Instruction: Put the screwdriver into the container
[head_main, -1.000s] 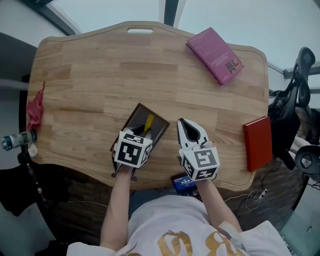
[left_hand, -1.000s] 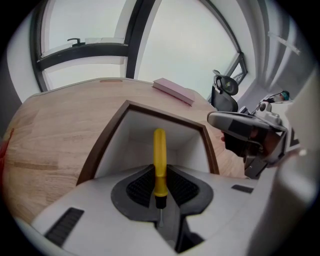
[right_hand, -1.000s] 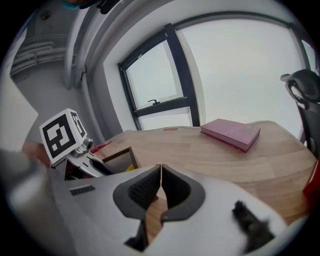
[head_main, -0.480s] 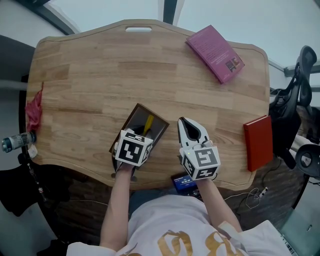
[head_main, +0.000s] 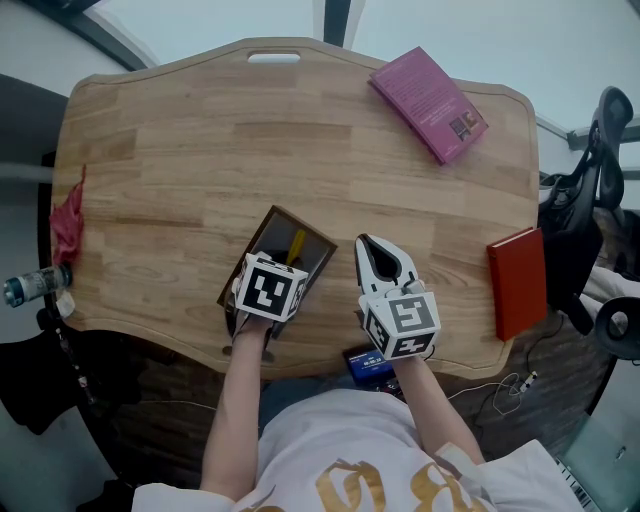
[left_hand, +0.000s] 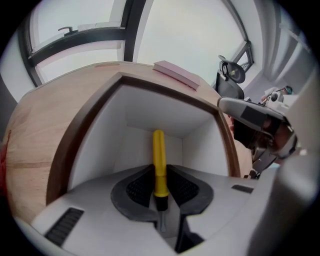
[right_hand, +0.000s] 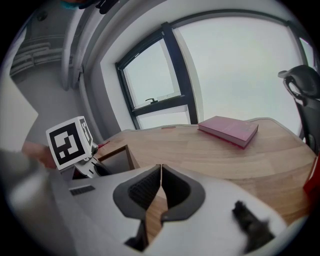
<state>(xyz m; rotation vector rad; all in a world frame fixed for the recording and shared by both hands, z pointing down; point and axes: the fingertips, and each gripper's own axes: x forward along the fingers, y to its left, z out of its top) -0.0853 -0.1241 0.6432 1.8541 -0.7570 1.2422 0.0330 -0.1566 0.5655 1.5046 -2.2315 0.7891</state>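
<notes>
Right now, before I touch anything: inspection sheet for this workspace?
Surface: wooden table, handle slot at far edge.
Job's things: yellow-handled screwdriver, handle pointing into the open container, not released.
Clutter: pink book far right; red book at right edge; red cloth at left edge; bottle beyond it.
Grippers: left gripper fingers shut on the screwdriver; right gripper shut, empty, beside the container.
Cables: thin cables on floor, lower right.
Surroundings: office chair right; window behind.

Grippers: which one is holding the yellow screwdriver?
The left gripper, the one over the brown-rimmed container: the yellow screwdriver is pinched between its jaws. The right gripper beside it is shut on nothing.
</notes>
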